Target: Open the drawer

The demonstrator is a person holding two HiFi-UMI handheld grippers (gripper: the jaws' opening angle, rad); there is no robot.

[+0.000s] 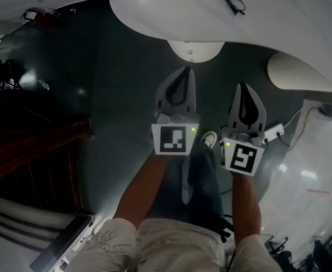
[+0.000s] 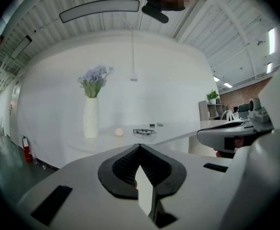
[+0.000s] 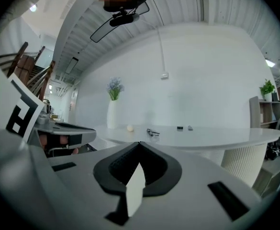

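Both the left tool [image 1: 189, 71] and right tool [image 1: 243, 87] are closed, empty; the table [image 1: 302, 16] runs off-frame.

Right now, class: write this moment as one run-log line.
left gripper: jaws shut, empty | right gripper: jaws shut, empty | drawer: not in view

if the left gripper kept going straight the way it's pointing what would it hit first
Most likely the near rim of the white round table, close to the black-framed glasses. The shut left gripper points roughly level at it, though depth is unclear.
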